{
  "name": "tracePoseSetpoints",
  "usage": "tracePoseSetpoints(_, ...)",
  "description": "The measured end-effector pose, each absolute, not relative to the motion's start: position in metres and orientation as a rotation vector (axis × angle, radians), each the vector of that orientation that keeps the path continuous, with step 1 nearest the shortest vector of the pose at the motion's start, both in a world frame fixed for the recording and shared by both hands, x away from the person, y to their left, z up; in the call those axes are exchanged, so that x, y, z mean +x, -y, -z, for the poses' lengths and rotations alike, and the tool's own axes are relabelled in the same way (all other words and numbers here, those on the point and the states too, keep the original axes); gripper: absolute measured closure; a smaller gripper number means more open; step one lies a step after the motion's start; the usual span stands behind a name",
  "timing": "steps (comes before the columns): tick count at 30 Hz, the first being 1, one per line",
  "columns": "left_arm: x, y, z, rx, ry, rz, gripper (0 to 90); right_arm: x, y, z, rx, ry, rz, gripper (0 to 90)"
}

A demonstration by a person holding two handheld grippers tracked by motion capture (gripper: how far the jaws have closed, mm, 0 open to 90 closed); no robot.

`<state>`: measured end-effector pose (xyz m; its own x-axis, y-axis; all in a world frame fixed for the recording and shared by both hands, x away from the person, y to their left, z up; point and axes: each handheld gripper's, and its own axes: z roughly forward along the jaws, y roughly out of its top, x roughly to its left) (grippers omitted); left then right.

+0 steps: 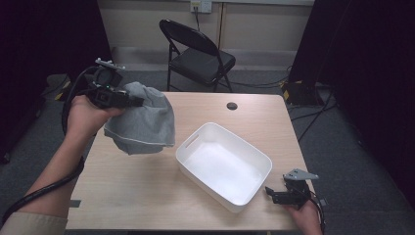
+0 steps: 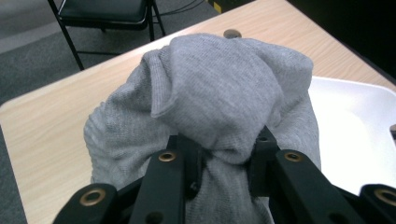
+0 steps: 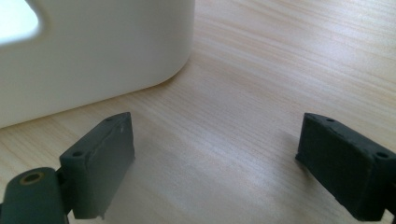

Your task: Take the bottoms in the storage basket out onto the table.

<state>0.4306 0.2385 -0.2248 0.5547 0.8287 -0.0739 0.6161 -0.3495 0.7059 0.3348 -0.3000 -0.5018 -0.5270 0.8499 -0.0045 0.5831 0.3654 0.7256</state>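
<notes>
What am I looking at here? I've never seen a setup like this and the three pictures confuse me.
A person sits at a wooden table holding a hand-operated two-jaw gripper in each hand. The high view looks down from above the person. The other two come from cameras riding on each gripper, looking along its black jaws. The left gripper is clamped on a bunched grey cloth, lifted above the table. The right gripper rests near the table's edge, jaws open on nothing, beside a white plastic bin that is empty. A folding chair stands behind.

High view looks down; gripper views sit close, sharing the white bin [image 1: 224, 164].
</notes>
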Motion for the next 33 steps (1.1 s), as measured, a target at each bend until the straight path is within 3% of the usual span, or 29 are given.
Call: tracePoseSetpoints(33, 0.419, -0.273, 0.359, 2.053, -1.276, -0.309, 72.1, 0.335, 0.3, 0.502, 1.253, -2.255, -0.963, 10.3)
